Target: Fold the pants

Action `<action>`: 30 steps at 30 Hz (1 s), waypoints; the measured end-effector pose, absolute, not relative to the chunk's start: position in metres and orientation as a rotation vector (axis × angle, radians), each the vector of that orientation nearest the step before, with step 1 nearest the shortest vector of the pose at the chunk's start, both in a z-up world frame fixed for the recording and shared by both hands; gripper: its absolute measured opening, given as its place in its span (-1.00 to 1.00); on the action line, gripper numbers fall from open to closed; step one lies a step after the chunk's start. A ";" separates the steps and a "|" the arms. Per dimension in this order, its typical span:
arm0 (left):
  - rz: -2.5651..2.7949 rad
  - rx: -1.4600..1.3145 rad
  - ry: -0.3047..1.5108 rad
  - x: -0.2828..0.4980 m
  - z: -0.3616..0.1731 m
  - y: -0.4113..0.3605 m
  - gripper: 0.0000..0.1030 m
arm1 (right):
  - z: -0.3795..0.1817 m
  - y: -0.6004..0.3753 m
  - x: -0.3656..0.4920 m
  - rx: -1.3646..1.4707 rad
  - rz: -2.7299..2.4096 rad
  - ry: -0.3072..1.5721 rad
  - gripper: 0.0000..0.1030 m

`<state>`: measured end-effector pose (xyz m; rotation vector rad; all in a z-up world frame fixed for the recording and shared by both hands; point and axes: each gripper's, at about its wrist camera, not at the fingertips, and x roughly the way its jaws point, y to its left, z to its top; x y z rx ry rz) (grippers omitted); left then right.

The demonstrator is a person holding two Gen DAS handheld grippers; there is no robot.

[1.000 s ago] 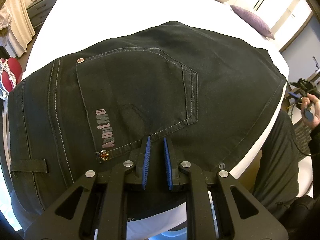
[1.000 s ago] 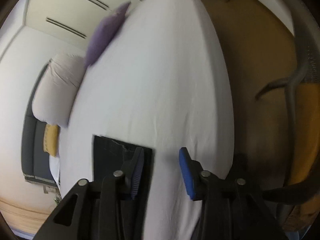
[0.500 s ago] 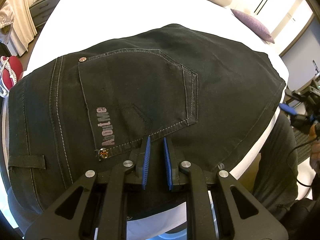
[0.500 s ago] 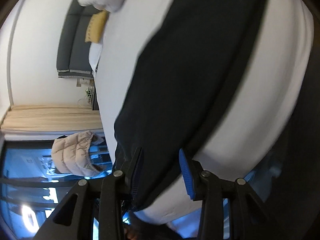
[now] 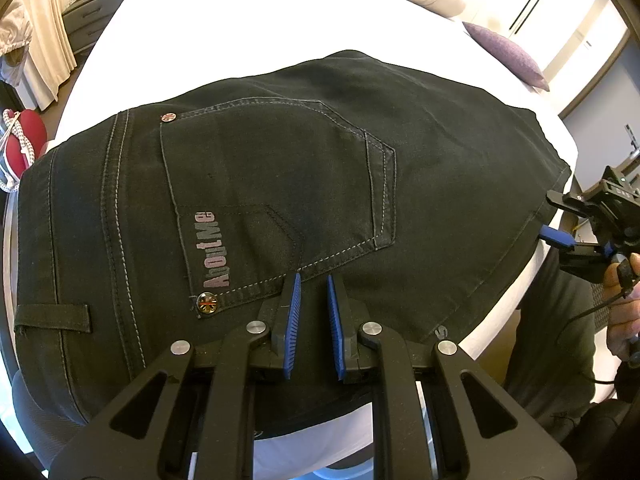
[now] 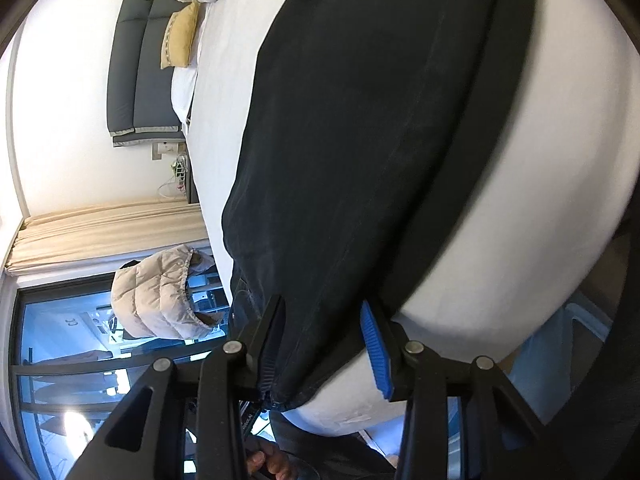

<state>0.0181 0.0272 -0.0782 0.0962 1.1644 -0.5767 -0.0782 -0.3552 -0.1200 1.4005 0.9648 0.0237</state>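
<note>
— Since a second ago the right gripper (image 6: pixel 324 344) swung from bare sheet to the pants' (image 5: pixel 280 184) edge, jaws apart.
— And the left gripper (image 5: pixel 312 320)?
— Narrowly parted above the back pocket (image 5: pixel 276 192). Pants lie flat on the bed (image 5: pixel 248 20); purple cushion (image 5: pixel 508 54) beyond them.

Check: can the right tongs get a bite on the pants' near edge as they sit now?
Probably yes. The right tongs are open and already straddle the edge of the black pants where it meets the bed; nothing lies between them.
</note>
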 end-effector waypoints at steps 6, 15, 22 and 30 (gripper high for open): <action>-0.576 0.098 1.164 0.018 -0.078 0.028 -0.74 | -0.122 -0.348 -0.063 1.346 0.036 0.976 -0.88; -0.599 0.095 1.177 0.021 -0.076 0.030 -0.74 | -0.130 -0.346 -0.089 1.326 0.000 0.989 -0.96; -0.606 0.074 1.179 0.028 -0.077 0.037 -0.74 | -0.132 -0.366 -0.086 1.393 0.021 0.901 -0.60; -0.609 0.076 1.178 0.028 -0.078 0.040 -0.74 | -0.130 -0.445 -0.103 1.506 -0.151 0.624 -0.47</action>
